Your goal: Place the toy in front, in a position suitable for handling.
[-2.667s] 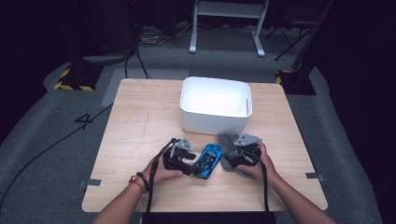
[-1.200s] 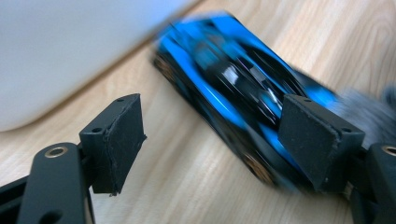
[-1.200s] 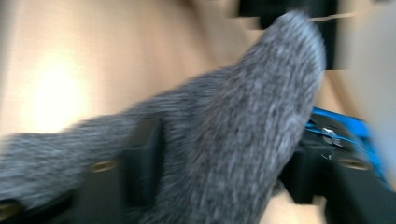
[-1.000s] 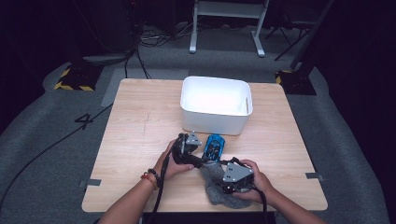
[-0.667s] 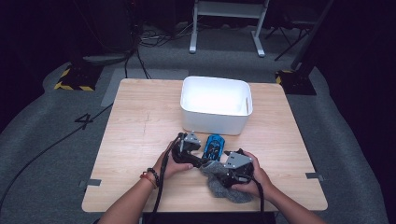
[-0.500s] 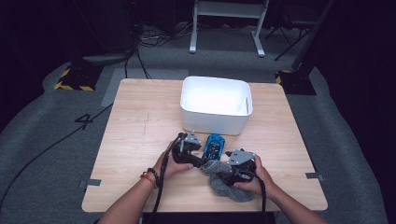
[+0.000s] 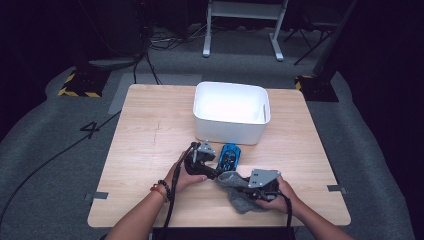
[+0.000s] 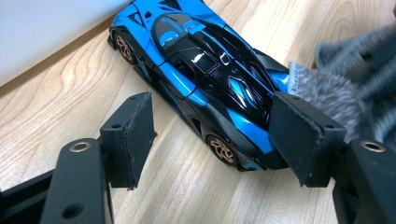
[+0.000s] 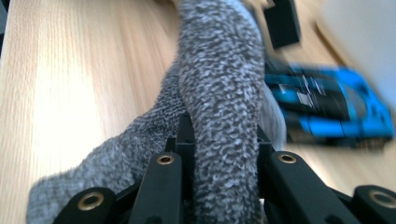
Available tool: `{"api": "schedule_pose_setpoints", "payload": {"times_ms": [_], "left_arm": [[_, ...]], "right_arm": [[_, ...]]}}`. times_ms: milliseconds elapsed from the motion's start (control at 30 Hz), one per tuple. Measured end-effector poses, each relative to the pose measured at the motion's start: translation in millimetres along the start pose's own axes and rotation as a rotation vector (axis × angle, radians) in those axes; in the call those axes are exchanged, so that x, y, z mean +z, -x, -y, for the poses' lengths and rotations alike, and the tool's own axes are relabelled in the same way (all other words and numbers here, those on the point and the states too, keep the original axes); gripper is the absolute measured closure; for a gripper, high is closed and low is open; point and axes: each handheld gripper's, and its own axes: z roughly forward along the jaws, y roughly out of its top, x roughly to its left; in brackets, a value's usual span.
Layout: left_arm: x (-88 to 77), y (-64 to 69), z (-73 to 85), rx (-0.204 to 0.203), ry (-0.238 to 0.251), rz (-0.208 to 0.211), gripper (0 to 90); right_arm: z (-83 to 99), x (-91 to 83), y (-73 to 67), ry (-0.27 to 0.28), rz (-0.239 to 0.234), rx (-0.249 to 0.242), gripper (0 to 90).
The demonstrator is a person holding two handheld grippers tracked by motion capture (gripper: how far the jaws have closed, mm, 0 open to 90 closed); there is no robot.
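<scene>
The right gripper point(image 7: 246, 186) is clamped on a fold of the grey cloth point(image 9: 219, 93), its jaws having just closed with the cloth pinched between them; the rest of the cloth trails beneath and ahead of the jaws on the table point(image 7: 150, 125). The left gripper point(image 8: 212, 140) is held with its jaws apart, one on each side of the rear of the blue toy car point(image 8: 201, 79), and its pads are not pressed against the bodywork. The car lies just ahead of both grippers, beside the white bin point(image 7: 231, 112).

If the car is to be wiped, it would best be steadied first by closing the left jaws gently on its flanks; the cloth should then be drawn along the roof with light pressure, so the car is not pushed away.

No brand, label or lettering can be read on the car, cloth or bin.
</scene>
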Motion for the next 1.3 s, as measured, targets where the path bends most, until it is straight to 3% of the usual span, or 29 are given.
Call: {"api": "schedule_pose_setpoints", "payload": {"times_ms": [67, 133, 233, 300, 333, 400, 500, 533, 667, 833, 933, 1100, 1233, 1300], "left_arm": [[0.0, 0.0, 0.0, 0.0, 0.0, 0.001, 31.7], [0.0, -0.1, 0.2, -0.001, -0.001, 0.004, 31.7], [0.0, -0.9, 0.8, -0.004, 0.001, 0.009, 31.7], [-0.2, -1.1, 1.0, 0.003, 0.002, 0.006, 31.6], [-0.4, -1.1, 1.0, 0.005, 0.001, 0.007, 31.6], [-0.4, -1.2, 1.3, 0.001, 0.001, 0.009, 31.6], [-0.1, -1.2, 1.2, -0.001, 0.003, 0.008, 31.7], [0.0, -1.3, 1.2, -0.001, 0.004, 0.011, 31.7], [-0.1, -1.9, 1.7, -0.008, 0.003, 0.017, 31.9], [0.2, -3.0, 2.1, -0.003, 0.006, 0.019, 31.9], [0.0, -2.8, 1.8, 0.003, 0.005, 0.015, 31.9], [0.4, -3.9, 2.2, -0.004, 0.008, 0.024, 31.9], [-0.1, -3.9, 2.2, 0.002, 0.003, 0.031, 31.8], [-0.2, -3.8, 2.3, 0.002, 0.002, 0.032, 31.7]], "right_arm": [[-9.5, 7.3, -9.1, 0.021, -0.001, -0.036, 73.2], [-19.6, 17.7, -18.9, 0.022, 0.034, -0.08, 68.4], [-27.0, 31.9, -34.0, 0.002, 0.141, -0.17, 53.2], [-27.9, 36.2, -40.9, -0.032, 0.26, -0.226, 44.1], [-27.0, 35.8, -41.5, -0.027, 0.295, -0.23, 42.1], [-23.6, 34.7, -36.0, -0.044, 0.357, -0.168, 31.7], [-18.7, 34.0, -21.0, -0.046, 0.384, -0.051, 12.0], [-17.7, 34.6, -18.1, -0.042, 0.381, -0.021, 10.0], [-16.2, 39.1, -15.6, -0.046, 0.392, -0.021, 5.2], [-11.5, 37.3, -5.9, -0.056, 0.35, 0.038, 4.7], [-7.8, 32.8, 0.8, -0.074, 0.319, 0.069, 4.8], [2.9, 20.4, 12.5, -0.101, 0.315, 0.105, 4.8], [17.1, 8.1, 23.4, -0.09, 0.292, 0.16, 11.2], [19.5, 4.8, 22.3, -0.06, 0.221, 0.153, 22.9]]}}
